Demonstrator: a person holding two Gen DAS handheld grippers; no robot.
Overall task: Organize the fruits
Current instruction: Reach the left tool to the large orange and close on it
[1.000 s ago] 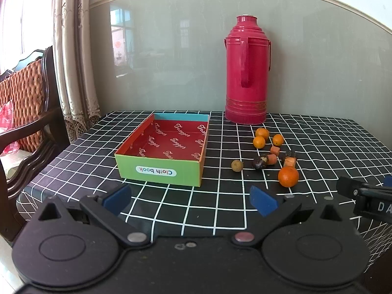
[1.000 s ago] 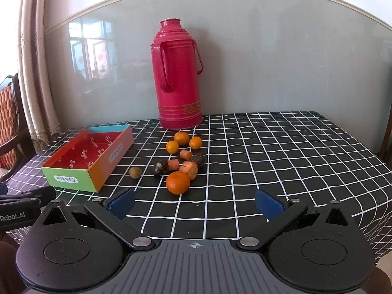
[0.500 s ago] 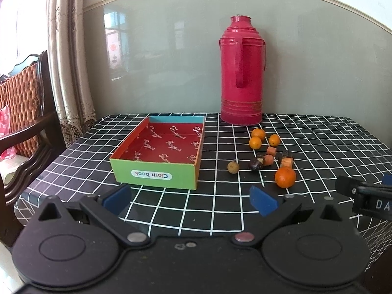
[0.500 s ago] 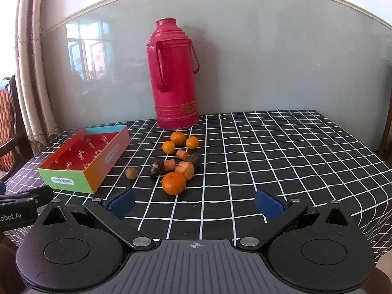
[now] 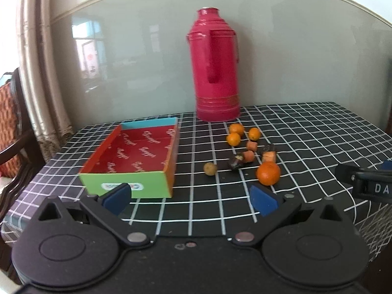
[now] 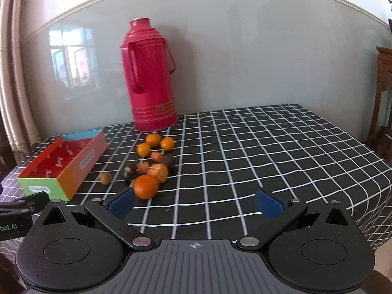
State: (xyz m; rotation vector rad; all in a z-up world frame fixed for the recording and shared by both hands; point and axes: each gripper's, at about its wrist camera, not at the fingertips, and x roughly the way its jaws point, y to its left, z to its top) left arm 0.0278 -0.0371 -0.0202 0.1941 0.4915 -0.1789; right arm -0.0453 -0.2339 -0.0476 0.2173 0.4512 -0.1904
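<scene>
An open box (image 5: 137, 154) with a red inside and a green front stands on the checked tablecloth; it also shows in the right wrist view (image 6: 61, 161). To its right lies a cluster of fruit: a large orange (image 5: 268, 173) (image 6: 146, 186), three small oranges (image 5: 236, 129) (image 6: 153, 139), carrot-coloured pieces (image 5: 248, 156) (image 6: 159, 171), dark fruits (image 5: 235, 163) (image 6: 169, 160) and a small brown round fruit (image 5: 210, 168) (image 6: 106, 178). My left gripper (image 5: 189, 199) is open and empty near the table's front edge. My right gripper (image 6: 194, 204) is open and empty, its left fingertip just short of the large orange.
A tall red thermos (image 5: 215, 83) (image 6: 150, 78) stands at the back against a glass-panelled wall. A wooden chair (image 5: 14, 132) stands left of the table. The tablecloth (image 6: 269, 152) hangs over the front and right edges. A wooden cabinet (image 6: 383, 93) is at the far right.
Both grippers have moved forward toward the table and turned a little; the box and fruit look nearer. Both stay open. Nothing on the table has moved.
</scene>
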